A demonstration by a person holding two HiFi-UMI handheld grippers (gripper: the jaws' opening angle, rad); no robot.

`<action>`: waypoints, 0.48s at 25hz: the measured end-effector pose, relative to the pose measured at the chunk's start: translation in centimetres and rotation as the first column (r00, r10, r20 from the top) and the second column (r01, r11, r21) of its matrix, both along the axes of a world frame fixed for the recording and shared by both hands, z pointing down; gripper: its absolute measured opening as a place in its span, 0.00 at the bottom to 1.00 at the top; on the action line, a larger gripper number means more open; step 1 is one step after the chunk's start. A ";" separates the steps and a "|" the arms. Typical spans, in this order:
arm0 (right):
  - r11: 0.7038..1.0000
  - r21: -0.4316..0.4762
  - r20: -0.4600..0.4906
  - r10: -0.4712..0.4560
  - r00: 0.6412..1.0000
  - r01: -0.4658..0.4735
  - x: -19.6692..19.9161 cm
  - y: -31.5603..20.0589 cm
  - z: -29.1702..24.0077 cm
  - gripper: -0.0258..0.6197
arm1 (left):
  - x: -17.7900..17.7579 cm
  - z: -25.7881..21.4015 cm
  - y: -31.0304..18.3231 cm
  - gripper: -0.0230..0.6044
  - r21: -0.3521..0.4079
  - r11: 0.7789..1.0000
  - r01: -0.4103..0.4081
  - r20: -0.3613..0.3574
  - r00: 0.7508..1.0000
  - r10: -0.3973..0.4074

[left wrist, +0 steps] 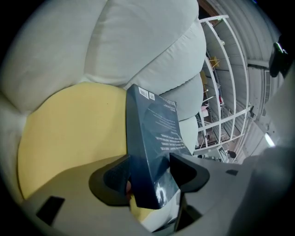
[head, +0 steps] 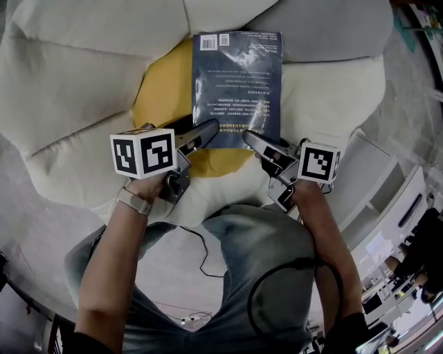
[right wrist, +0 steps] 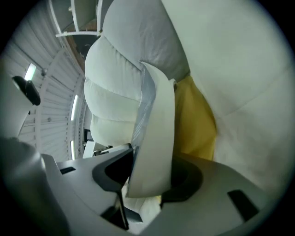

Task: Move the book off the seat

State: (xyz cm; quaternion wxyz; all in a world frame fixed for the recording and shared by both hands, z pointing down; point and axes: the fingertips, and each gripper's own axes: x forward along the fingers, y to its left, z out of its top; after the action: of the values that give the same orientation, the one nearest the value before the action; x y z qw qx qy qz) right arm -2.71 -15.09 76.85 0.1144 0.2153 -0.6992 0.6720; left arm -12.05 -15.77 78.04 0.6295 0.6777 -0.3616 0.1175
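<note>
A dark blue book (head: 239,76) lies back cover up over the yellow centre (head: 163,90) of a white petal-shaped seat (head: 76,83). My left gripper (head: 208,131) is at its near left corner and my right gripper (head: 252,138) at its near right corner. In the left gripper view the book (left wrist: 154,138) stands between the jaws of the left gripper (left wrist: 150,173), and both pads press on it. In the right gripper view the book's pale page edge (right wrist: 154,138) fills the gap of the right gripper (right wrist: 150,177), gripped from both sides.
White padded backrest cushions (head: 277,17) rise behind the book. A white cabinet (head: 387,187) stands to the right of the seat. A black cable (head: 204,256) lies on the grey floor by the person's legs. A white rail rack (left wrist: 226,83) shows beyond the seat.
</note>
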 end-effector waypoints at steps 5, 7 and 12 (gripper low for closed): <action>0.999 -0.011 0.008 0.052 0.999 -0.052 -0.2 -0.3 -0.8 0.34 | 0.1 -0.4 -0.1 0.47 -0.002 1.000 0.021 -0.004 1.000 -0.021; 0.998 0.003 0.001 0.065 0.998 -0.065 -0.2 -0.3 -1.2 0.34 | -0.1 -0.8 -0.1 0.46 -0.001 0.999 0.036 -0.020 0.999 -0.036; 0.995 0.089 -0.109 0.060 0.992 -0.050 0.2 -0.5 -2.3 0.34 | -0.3 -1.8 -0.3 0.44 -0.007 0.998 0.057 -0.039 0.998 -0.057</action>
State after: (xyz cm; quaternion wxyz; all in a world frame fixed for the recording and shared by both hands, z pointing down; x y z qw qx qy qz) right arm -2.53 -15.55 74.59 0.1256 0.2765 -0.7137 0.6312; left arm -12.39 -16.04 76.28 0.6414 0.6674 -0.3681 0.0874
